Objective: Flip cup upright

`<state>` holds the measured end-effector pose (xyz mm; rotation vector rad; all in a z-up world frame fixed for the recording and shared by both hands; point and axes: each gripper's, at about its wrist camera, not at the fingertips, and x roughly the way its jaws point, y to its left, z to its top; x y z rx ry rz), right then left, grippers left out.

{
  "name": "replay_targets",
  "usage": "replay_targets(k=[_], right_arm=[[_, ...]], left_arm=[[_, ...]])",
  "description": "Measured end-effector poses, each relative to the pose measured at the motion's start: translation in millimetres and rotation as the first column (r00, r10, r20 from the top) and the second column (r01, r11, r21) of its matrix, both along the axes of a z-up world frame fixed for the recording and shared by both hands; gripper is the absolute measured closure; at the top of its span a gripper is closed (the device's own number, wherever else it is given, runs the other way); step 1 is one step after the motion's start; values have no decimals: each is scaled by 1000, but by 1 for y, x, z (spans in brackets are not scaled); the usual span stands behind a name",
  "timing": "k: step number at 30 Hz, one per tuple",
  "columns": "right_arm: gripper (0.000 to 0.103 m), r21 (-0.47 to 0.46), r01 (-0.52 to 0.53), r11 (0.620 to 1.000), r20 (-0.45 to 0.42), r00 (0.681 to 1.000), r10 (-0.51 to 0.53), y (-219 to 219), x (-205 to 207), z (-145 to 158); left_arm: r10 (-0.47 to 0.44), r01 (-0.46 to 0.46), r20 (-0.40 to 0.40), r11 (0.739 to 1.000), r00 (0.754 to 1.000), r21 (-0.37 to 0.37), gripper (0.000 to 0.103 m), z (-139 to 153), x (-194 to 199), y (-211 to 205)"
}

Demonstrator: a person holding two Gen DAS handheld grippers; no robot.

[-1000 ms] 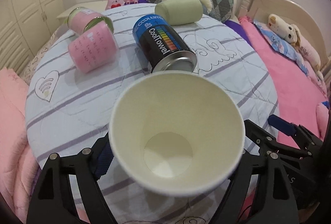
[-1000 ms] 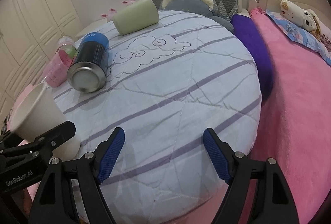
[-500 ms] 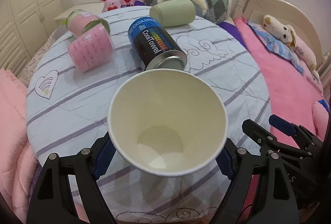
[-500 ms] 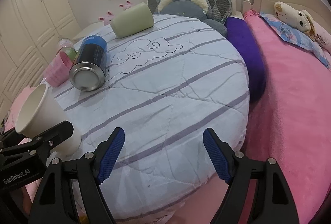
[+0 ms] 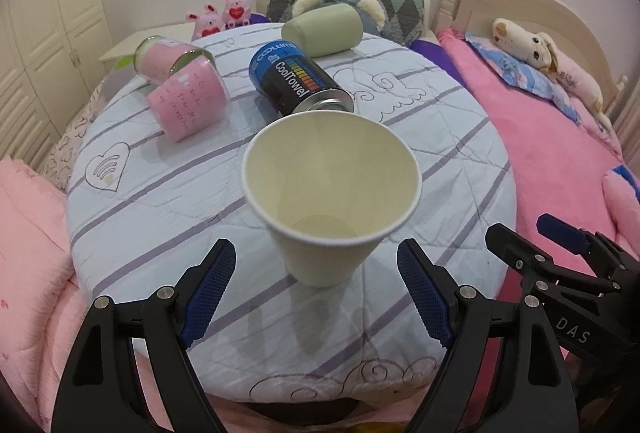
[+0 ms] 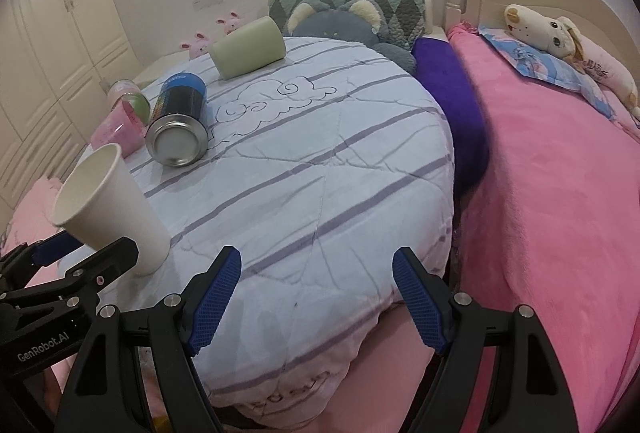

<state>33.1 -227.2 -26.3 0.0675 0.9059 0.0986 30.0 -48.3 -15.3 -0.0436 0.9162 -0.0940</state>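
Observation:
A cream paper cup (image 5: 328, 201) stands upright, mouth up, on the round quilted table (image 5: 160, 193) near its front edge. It also shows in the right wrist view (image 6: 108, 205) at the left. My left gripper (image 5: 316, 297) is open just behind the cup, its blue pads apart from the cup's sides. My right gripper (image 6: 316, 301) is open and empty over the table's front edge, right of the cup.
A blue-black CoolTowel can (image 5: 296, 81) lies on its side behind the cup. Two pink cups (image 5: 188, 101) lie at the back left, a green roll (image 5: 322, 29) at the back. A pink bed (image 6: 560, 193) with plush toys is right.
My left gripper let go of the cup and drew back. The cup now stands on the table by itself. The right gripper stayed open.

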Motion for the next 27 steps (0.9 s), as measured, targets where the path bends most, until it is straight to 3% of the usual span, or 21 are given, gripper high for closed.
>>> replay_targets(k=[18,27], right_arm=[[23,-39,18,999,112,994,-13,35,-43,18],[23,-16,17,1000,192,981,-13,46,-51,24]], left_arm=[[-23,21,79,999,997,36,16,6,-37,28],[-45,31,174,996,984,80,16,13,-41,29]])
